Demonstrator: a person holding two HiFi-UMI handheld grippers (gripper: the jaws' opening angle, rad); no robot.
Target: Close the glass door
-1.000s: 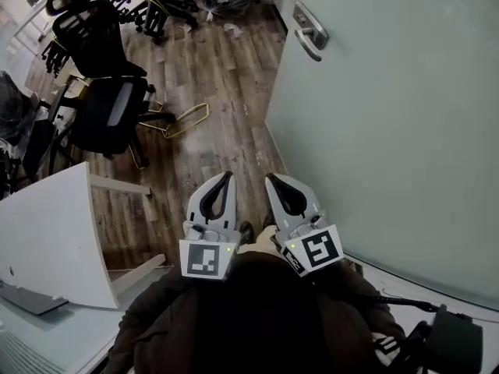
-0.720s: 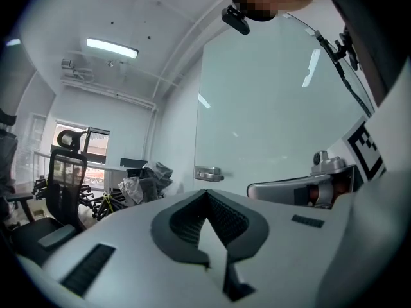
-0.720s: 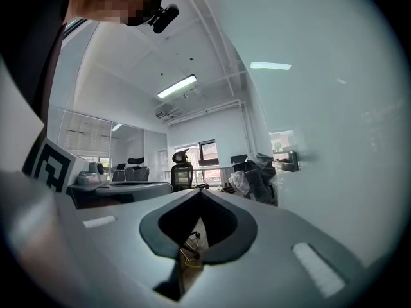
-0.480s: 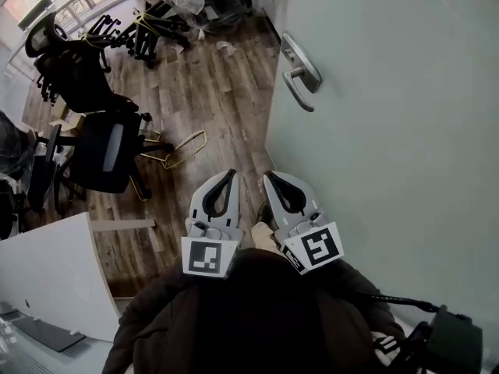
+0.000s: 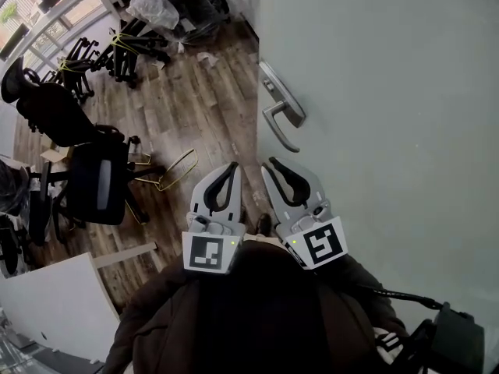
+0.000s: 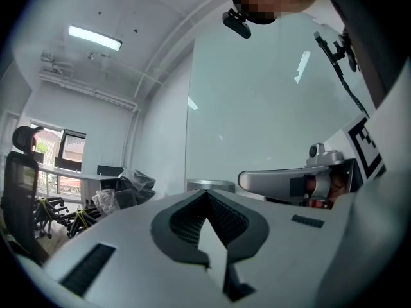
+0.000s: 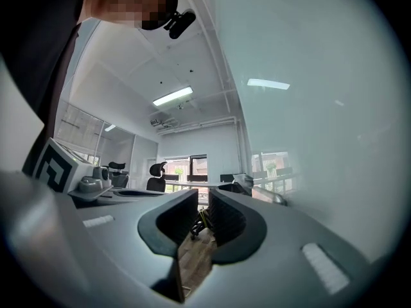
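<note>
- The glass door (image 5: 382, 92) is a frosted, pale green pane that fills the whole right side of the head view. Its left edge runs down toward the two grippers.
- A silver lever handle (image 5: 281, 119) sits on the door near that edge, just ahead of the right gripper (image 5: 274, 164) and not touching it.
- In the right gripper view the glass rises close on the right and mirrors a ceiling light.
- Left of the door is a brown wood-plank floor (image 5: 199, 107).
- A yellow wire frame (image 5: 173, 171) lies on the floor beside a black office chair (image 5: 97, 189). More chairs and plastic-wrapped bundles (image 5: 156, 6) are stacked farther back by the windows.
- The corner of a white worktop (image 5: 54, 318) shows at the lower left.
- Both grippers are held side by side close to the person's dark jacket (image 5: 257, 318), pointing level toward the door edge.
- The left gripper (image 5: 227, 170) has its jaws together, tips touching, with nothing in them.
- The right gripper's jaws are opening. A narrow gap shows between them with only floor seen through it.
</note>
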